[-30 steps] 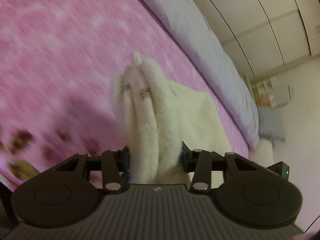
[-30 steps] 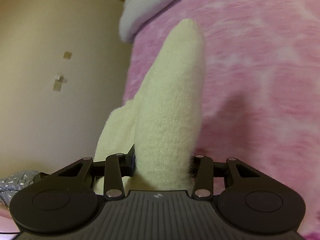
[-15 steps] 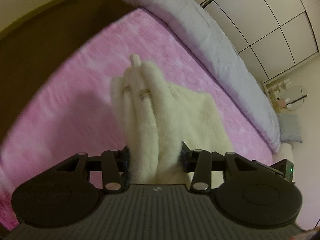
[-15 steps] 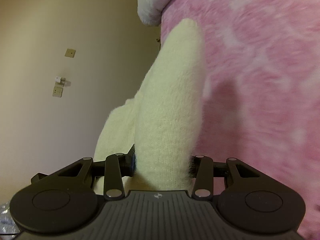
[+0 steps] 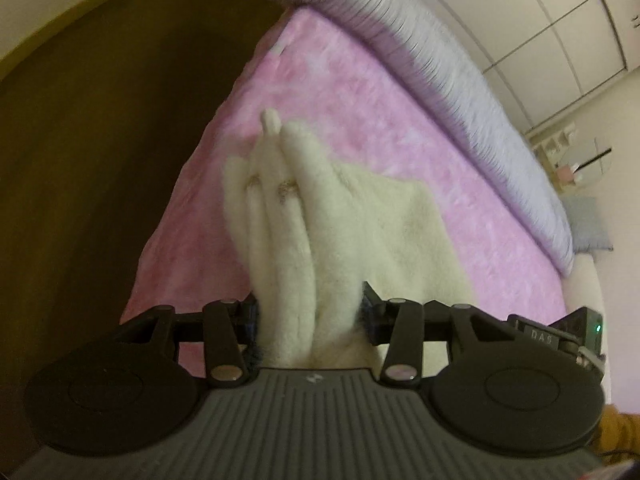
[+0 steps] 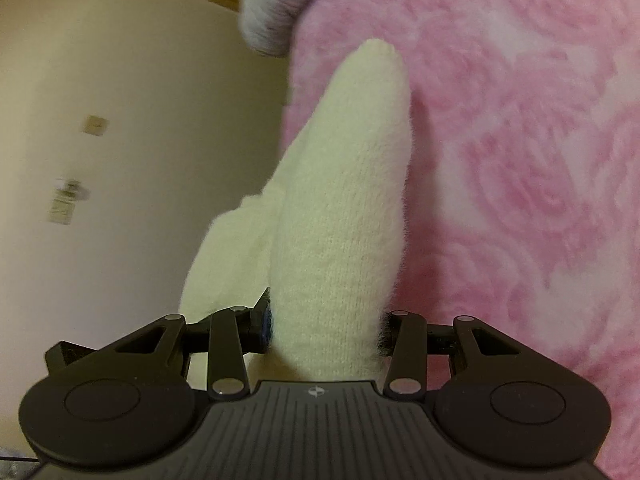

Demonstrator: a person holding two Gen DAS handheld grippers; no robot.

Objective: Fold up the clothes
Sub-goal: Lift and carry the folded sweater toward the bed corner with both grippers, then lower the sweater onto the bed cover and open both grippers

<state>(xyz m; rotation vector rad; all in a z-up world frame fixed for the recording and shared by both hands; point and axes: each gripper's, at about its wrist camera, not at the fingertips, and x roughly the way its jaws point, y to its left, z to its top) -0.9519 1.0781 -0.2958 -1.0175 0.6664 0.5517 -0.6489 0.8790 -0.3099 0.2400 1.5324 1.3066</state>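
Currently the left gripper (image 5: 310,314) is pinched on a bunched section of a cream knit garment (image 5: 384,232), with several rolls of the fabric gathered between its jaws and running forward from them. Two small decorated spots show on the gathered rolls; their nature cannot be determined. The right gripper (image 6: 326,326) is likewise clamped on the same garment (image 6: 340,216), where a single thick roll of knit rises between its jaws. Beyond the left gripper the garment spreads out in a flatter panel that lies on the pink blanket (image 5: 420,128) covering the bed; beyond the right gripper a second portion hangs toward the wall side, past the blanket (image 6: 520,160). A grey ribbed bolster (image 5: 460,64) lies along the far edge of the blanket. Assessment: the garment is held at two points and partly raised, so a fold is in progress; no squared, stacked result is visible. How many folds the garment already carries cannot be determined from these views.
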